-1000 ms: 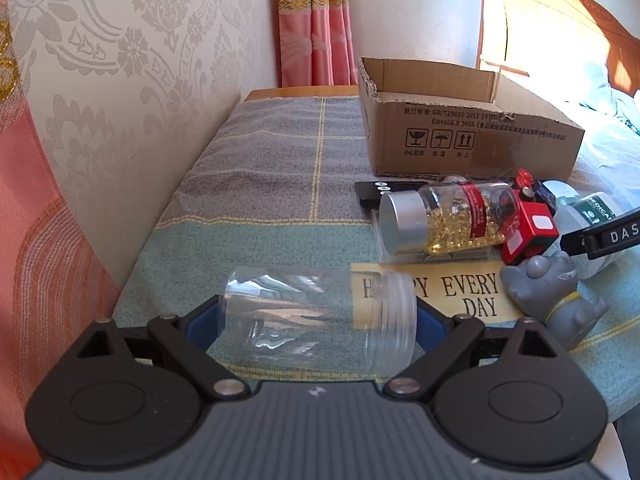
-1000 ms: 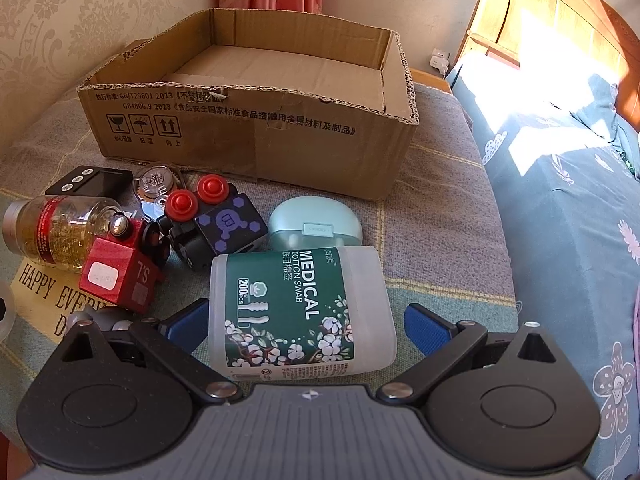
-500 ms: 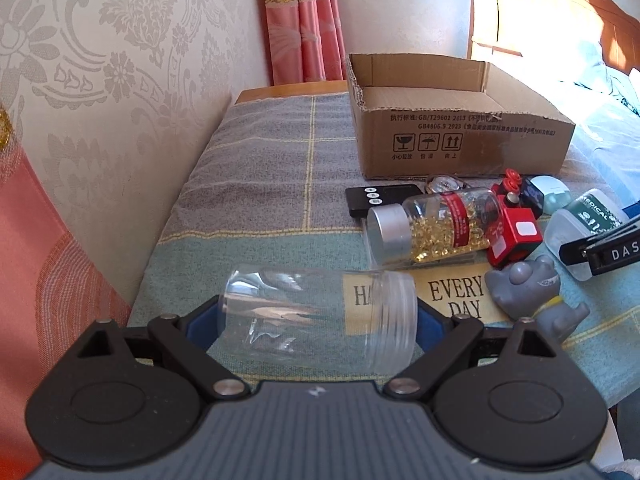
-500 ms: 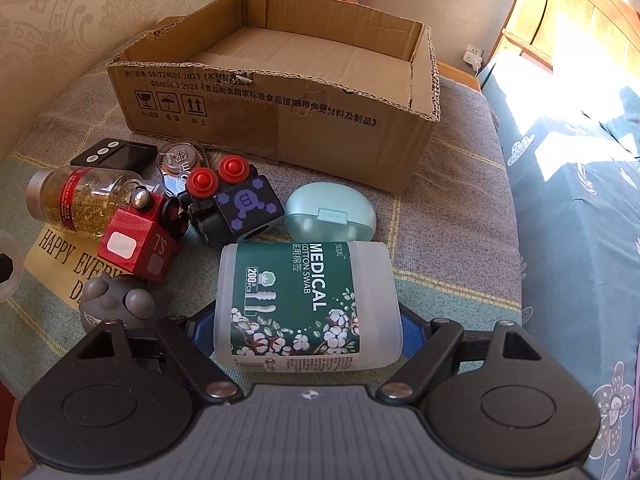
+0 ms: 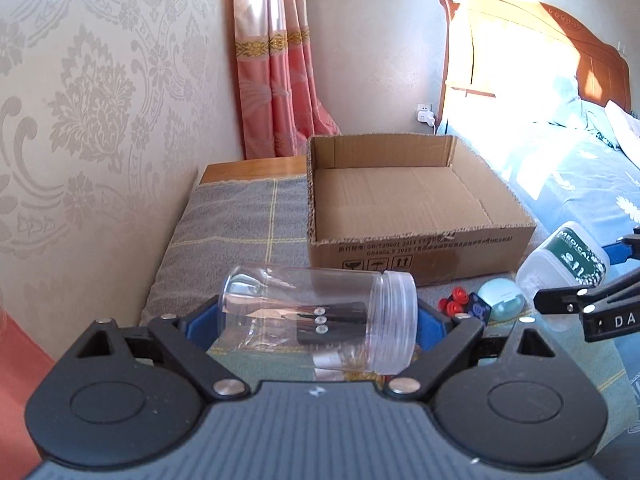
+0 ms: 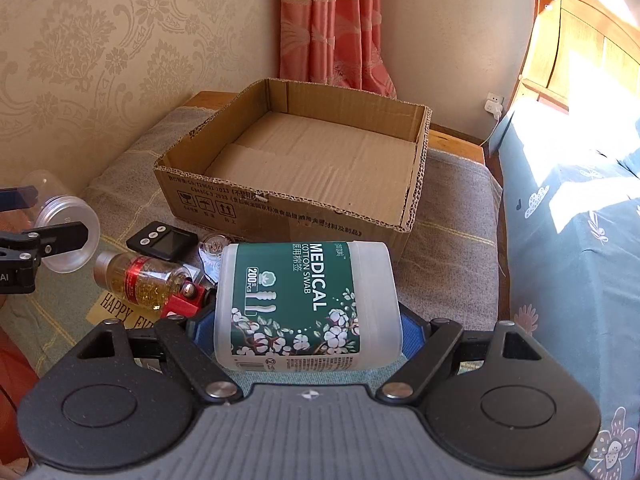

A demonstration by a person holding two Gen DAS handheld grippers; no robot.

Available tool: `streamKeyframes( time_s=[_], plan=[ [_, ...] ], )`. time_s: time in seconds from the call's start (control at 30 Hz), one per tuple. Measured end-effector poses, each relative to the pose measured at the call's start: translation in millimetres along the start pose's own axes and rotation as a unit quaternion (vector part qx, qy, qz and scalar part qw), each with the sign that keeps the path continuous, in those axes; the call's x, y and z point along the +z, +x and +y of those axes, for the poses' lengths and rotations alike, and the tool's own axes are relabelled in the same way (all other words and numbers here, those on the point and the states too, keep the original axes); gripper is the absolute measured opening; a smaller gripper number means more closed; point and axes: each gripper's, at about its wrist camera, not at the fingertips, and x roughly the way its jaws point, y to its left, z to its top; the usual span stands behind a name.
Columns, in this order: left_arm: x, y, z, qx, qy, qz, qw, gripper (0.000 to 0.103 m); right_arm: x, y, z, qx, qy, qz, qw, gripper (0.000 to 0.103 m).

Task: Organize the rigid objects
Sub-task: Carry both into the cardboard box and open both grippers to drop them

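Gripping a clear jar (image 5: 316,316) in our left tongs (image 5: 318,322), we clasp the cotton swab tub (image 6: 306,304) in our right tongs (image 6: 308,330), both lifted before the cardboard box (image 6: 304,184)

Low wooden table (image 5: 248,168) draped in grey-green checked woven cloth (image 5: 240,224). On the cloth: open brown corrugated cardboard box (image 6: 288,216) toward the back; in front of it a flat black digital timer (image 6: 162,242), a capsule bottle with red label and silver cap (image 6: 136,278) lying on its side, and a mint-green oval case (image 5: 500,300).
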Motion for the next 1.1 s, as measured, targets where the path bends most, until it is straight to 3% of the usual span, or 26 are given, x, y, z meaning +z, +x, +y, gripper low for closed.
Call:
streamKeyframes(
  time_s=[0.23,0.6,0.77,0.87,1.1],
  plan=[
    [60.9,32.7,-27.4,-0.013,0.029,-0.023,0.9992,0.093,34.0,-6.9,-19.1,0.003,0.010,-0.038,0.999,0.087],
    [122.0,117.2,-52.1,-0.007,0.072,0.005,0.9974,0.093,61.7,15.4,-44.5,-0.004,0.028,-0.044,0.999,0.087],
    [134.7,148.8,-54.1,0.003,0.063,-0.017,0.9978,0.094,65.3,22.1,-48.6,-0.007,0.033,-0.042,0.999,0.087],
    [136.5,162.4,-52.5,0.013,0.062,-0.006,0.9980,0.095,66.6,24.7,-47.7,-0.009,0.033,-0.040,0.999,0.087],
    [119.3,133.1,-41.1,0.002,0.059,-0.005,0.9982,0.096,70.7,28.7,-43.0,-0.016,0.027,-0.037,0.999,0.087]
  ],
)
